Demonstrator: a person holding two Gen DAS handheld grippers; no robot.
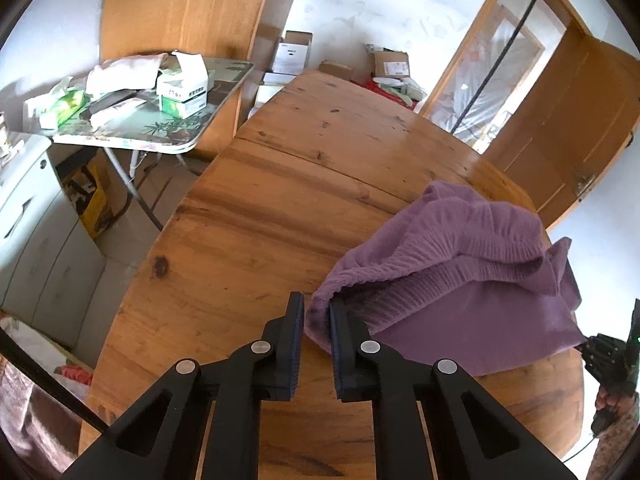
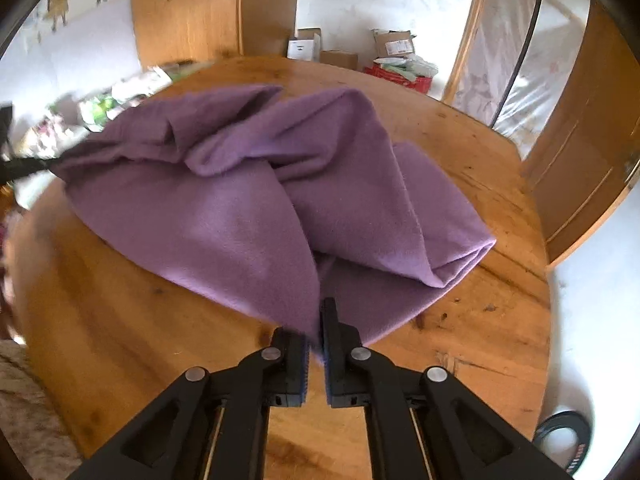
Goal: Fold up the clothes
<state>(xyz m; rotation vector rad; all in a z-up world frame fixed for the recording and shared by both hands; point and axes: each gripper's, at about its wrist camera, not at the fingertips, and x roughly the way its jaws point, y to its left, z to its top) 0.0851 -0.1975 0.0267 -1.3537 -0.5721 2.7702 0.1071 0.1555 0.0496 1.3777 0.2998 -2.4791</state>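
Sweater (image 2: 256, 184): purple knit, bunched in loose folds on the round wooden desk (image 1: 280, 208), towards its right half as seen from the left wrist cam; most of it rests on the wood, two edges lifted.
Left tongs (image 1: 317, 312): pads narrowed on a ribbed edge, prob. hem or cuff; fabric sits between the fingers (image 1: 298, 320), so gripping the sweater, though a slim gap shows lower down.
Right tongs (image 2: 318, 332): closed on a plain edge or corner; cloth runs down into the pinch and pulls taut from there.
Why two holds: each tongs takes a separate edge, so the knit can be spread or lifted w/o sliding off; one hold alone would leave it hanging in a lump.
Why ribbed edge: judged the firmer part of the knit, less stretch, easier to keep pinched.
Stage: early, judged; garment still crumpled, no clean fold line visible, sleeves can't be told apart.
Next need: prob. pull the two holds apart to flatten the panel on the desk before any fold.
Risk: soft knit may slip from the pads or stretch unevenly; right side lies close to the desk rim.
Other gripper: right one shows at the far right of the left wrist cam, beyond the cloth.
Background: side table (image 1: 160, 136) w/ boxes, well apart, not involved.
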